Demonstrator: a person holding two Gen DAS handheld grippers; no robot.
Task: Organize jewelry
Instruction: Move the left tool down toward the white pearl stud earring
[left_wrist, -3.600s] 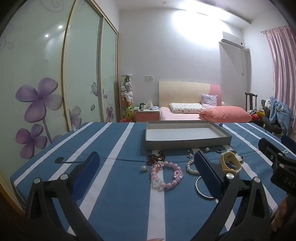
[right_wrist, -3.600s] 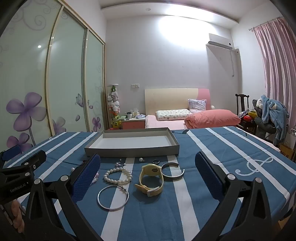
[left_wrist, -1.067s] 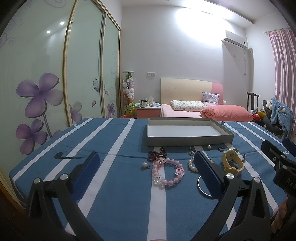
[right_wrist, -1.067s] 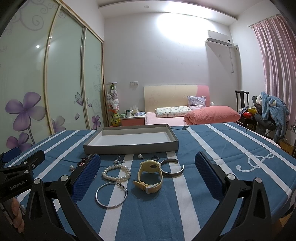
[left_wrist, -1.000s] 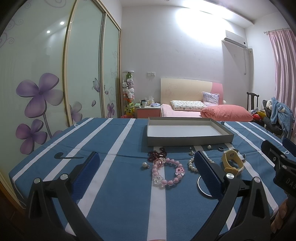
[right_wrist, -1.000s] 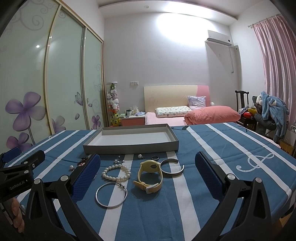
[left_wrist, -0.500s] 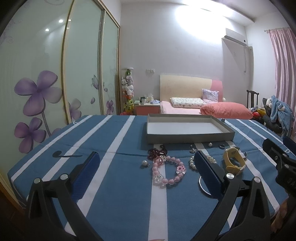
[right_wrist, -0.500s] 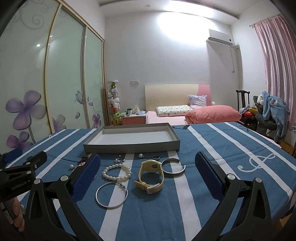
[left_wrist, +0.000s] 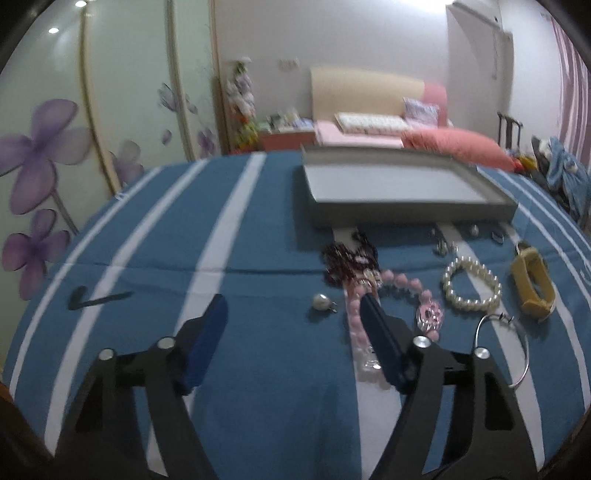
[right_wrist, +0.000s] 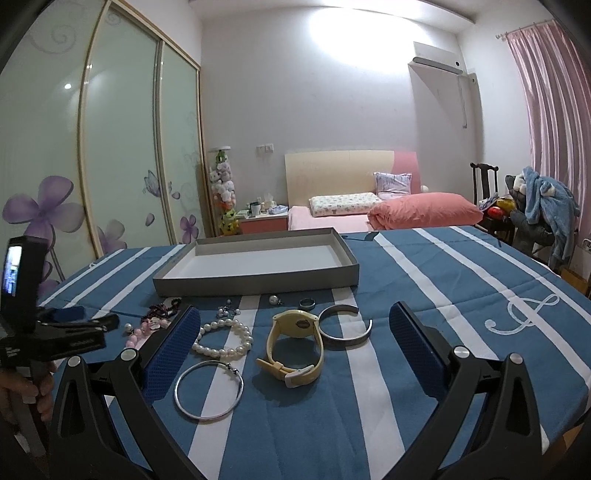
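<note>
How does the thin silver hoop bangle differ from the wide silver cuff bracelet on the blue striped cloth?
The thin silver hoop bangle is a slim wire ring closed at a small clasp; the wide silver cuff bracelet is a broad flat band with an open gap. The bangle lies nearer the camera, beside the yellow watch; the cuff lies behind the watch, closer to the grey tray. Both are silver-coloured and lie flat, untouched.

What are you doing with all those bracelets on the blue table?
A person is sorting jewelry with a gripper in each hand. The left gripper has just been closing its jaws part-way as it dips toward the pink bead bracelet, but holds nothing. The right gripper hangs open over the yellow watch, the pearl bracelet and the silver bangle. The grey tray has nothing in it; every piece lies on the striped cloth.
</note>
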